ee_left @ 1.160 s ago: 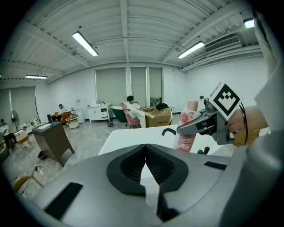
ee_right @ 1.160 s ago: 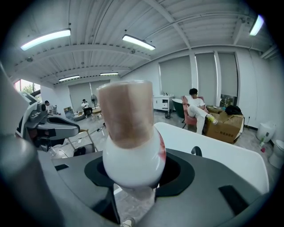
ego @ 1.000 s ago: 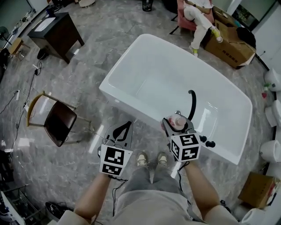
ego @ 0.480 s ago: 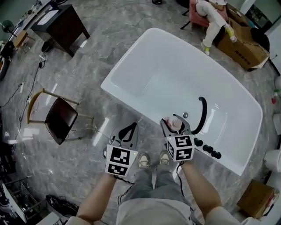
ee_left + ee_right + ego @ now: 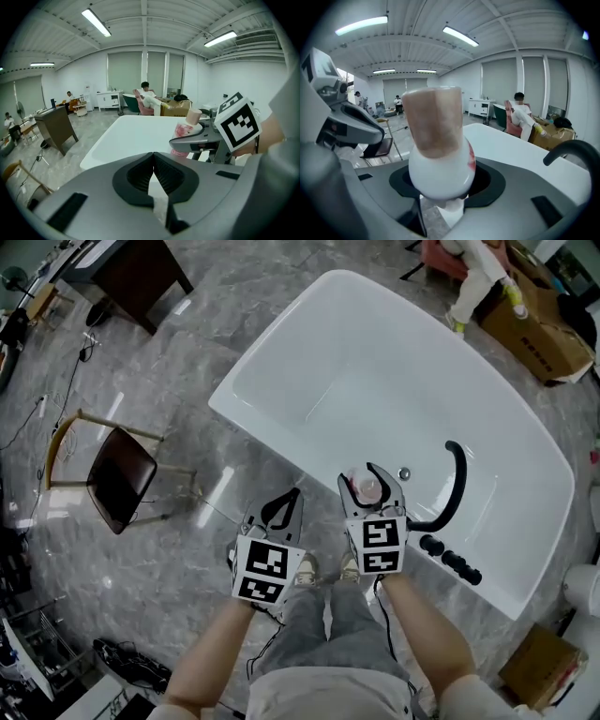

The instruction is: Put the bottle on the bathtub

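The bottle has a white rounded body with pink print and a tan cap. It stands upright, clamped between the 2 jaws of the right gripper, over the near rim of the bathtub. The bathtub is white, long and round-cornered, and sits diagonally on the grey floor.

wooden chair, dark desk, cardboard box
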The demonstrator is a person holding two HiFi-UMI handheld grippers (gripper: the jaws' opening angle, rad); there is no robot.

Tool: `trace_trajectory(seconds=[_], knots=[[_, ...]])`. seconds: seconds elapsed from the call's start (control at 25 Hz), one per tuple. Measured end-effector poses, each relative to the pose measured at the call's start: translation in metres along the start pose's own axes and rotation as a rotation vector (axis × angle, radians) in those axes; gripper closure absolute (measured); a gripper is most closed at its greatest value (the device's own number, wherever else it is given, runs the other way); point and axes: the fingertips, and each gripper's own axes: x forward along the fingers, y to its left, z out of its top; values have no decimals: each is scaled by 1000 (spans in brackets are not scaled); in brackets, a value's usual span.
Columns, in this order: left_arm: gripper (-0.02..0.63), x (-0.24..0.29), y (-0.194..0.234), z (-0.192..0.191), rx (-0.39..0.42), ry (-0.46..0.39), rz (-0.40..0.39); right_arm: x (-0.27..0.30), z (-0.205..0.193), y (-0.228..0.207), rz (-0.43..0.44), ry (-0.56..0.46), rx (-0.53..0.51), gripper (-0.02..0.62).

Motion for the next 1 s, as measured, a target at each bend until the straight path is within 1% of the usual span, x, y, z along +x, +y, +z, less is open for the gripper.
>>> trace_trajectory(seconds=[0.08,0.16,0.52,0.68,0.8,0.88,1.0], knots=[[586,7,0,-8,-8,7,0,9,2,4,26,-2,38,353],[586,11,1,-14,-18,17,1,17,-2,7,29,12,52,353],[586,20,13,-38,-32,38,15,42,-43,14,2,56,68,353],[586,27,15,-48,-35,46,19,54,-62,9,-12,75,91,352],[586,33,17,-56,-50,47,19,60,-75,1,-41,79,123,351],[586,35,19,-60,-61,50,20,61,-78,-1,-47,64,135,351],[586,35,19,-64,-70,55,19,61,-77,2,-41,59,106,348]])
